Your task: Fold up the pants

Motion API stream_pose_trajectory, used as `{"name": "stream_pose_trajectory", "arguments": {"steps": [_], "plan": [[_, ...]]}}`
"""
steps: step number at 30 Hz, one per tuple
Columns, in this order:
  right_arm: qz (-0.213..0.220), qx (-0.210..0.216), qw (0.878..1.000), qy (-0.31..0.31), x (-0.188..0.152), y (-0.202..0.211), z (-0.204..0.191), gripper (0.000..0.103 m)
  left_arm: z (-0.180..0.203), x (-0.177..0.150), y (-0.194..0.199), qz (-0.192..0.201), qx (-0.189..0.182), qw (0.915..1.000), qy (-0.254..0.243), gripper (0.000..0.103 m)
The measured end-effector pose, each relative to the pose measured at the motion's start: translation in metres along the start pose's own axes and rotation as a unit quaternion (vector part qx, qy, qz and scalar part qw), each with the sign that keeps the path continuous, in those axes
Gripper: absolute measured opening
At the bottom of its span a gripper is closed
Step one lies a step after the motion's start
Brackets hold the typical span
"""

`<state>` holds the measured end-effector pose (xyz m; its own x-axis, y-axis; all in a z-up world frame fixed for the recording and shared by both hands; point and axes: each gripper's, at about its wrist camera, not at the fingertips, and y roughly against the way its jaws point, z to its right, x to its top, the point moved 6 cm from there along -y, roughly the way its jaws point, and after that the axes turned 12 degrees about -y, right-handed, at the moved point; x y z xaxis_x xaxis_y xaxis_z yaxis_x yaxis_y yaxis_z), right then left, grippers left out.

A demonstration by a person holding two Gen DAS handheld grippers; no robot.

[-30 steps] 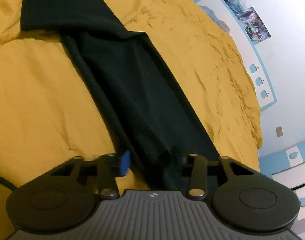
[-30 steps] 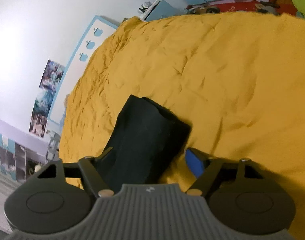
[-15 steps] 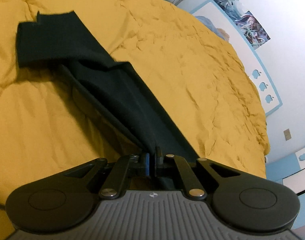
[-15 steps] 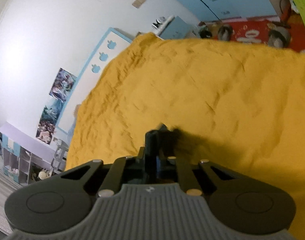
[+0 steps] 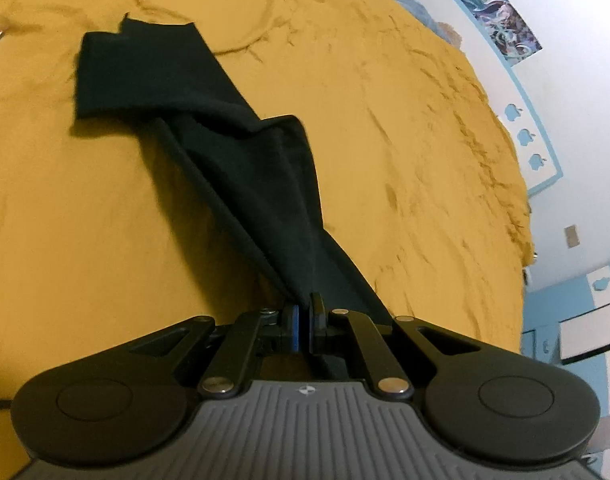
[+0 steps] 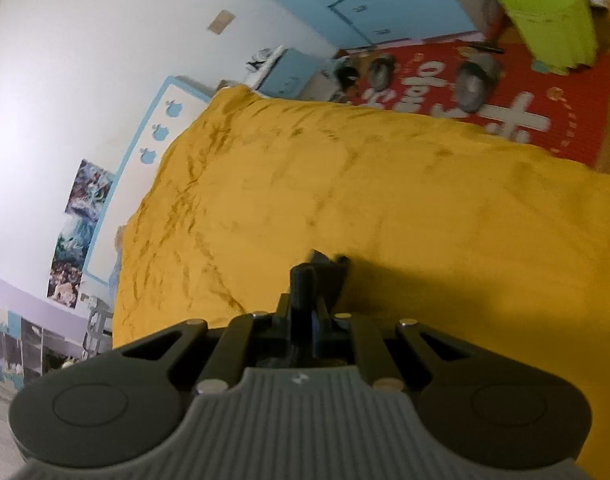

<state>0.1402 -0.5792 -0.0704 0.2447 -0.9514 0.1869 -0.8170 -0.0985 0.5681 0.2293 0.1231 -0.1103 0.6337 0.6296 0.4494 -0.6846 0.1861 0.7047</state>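
Pants (image 5: 241, 152) now higher, two tongs clamped.

A mustard-yellow bed cover (image 5: 385, 128) spans the bed, wrinkled toward the wall-side edge. Posters (image 6: 79, 236) and apple decals (image 6: 161, 132) are fixed on the white wall. Beyond the bed's foot edge, a red mat (image 6: 517, 92) carries a lime-green bin (image 6: 553, 16).

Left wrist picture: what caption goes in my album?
Left gripper pinches black pants, lifting one end off the yellow blanket.
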Motion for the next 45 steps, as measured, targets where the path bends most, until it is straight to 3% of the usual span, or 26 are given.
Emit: {"name": "stream_pose_trajectory", "arguments": {"steps": [5,9,13,16,17,20,21,26,28,31,34,37,42,44,45], "plan": [[0.0,-0.028,1.0,-0.005,-0.001,0.04,0.045,0.004,-0.008,-0.02,0.002,-0.003,0.009,0.9998,-0.02,0.004],[-0.006,-0.056,0.998,0.011,-0.008,0.033,0.07,0.004,-0.02,-0.024,-0.009,-0.017,0.014,0.9996,-0.019,0.004],[-0.012,-0.088,0.996,0.027,-0.012,0.019,0.083,0.006,-0.021,-0.029,-0.013,-0.028,0.025,0.9975,-0.06,0.007],[-0.014,-0.113,0.992,0.047,-0.015,0.013,0.084,0.014,-0.021,-0.034,-0.012,-0.049,0.031,0.994,-0.092,0.016],[-0.013,-0.115,0.992,0.052,-0.014,0.014,0.083,0.022,-0.023,-0.034,-0.009,-0.056,0.025,0.9937,-0.093,0.018],[-0.006,-0.138,0.986,0.098,-0.014,0.025,0.069,0.044,-0.026,-0.024,0.008,-0.06,0.009,0.994,-0.091,0.039],[-0.001,-0.146,0.982,0.123,-0.015,0.031,0.061,0.047,-0.027,-0.019,0.016,-0.056,0.005,0.9941,-0.093,0.046],[0.009,-0.156,0.959,0.237,-0.028,0.052,0.011,0.05,-0.038,0.016,0.051,-0.033,0.009,0.9895,-0.14,0.047],[-0.001,-0.144,0.951,0.274,-0.041,0.052,-0.012,0.05,-0.036,0.031,0.061,-0.026,0.037,0.9764,-0.211,0.049],[-0.032,-0.119,0.934,0.334,-0.07,0.039,-0.05,0.05,-0.041,0.054,0.071,-0.014,0.114,0.9413,-0.317,0.054],[-0.061,-0.098,0.907,0.405,-0.109,0.015,-0.08,0.049,-0.049,0.063,0.068,-0.007,0.114,0.9103,-0.398,0.059],[-0.078,-0.093,0.882,0.456,-0.149,-0.018,-0.092,0.048,-0.065,0.058,0.057,-0.013,0.11,0.8923,-0.438,0.06],[-0.116,-0.076,0.873,0.467,-0.207,-0.069,-0.092,0.046,-0.083,0.044,0.032,-0.014,0.128,0.877,-0.463,0.06],[-0.12,-0.072,0.872,0.469,-0.228,-0.084,-0.093,0.046,-0.09,0.041,0.023,-0.011,0.146,0.8687,-0.473,0.043],[-0.122,-0.07,0.872,0.469,-0.236,-0.092,-0.094,0.045,-0.092,0.042,0.022,-0.005,0.149,0.8667,-0.476,0.02]]}}
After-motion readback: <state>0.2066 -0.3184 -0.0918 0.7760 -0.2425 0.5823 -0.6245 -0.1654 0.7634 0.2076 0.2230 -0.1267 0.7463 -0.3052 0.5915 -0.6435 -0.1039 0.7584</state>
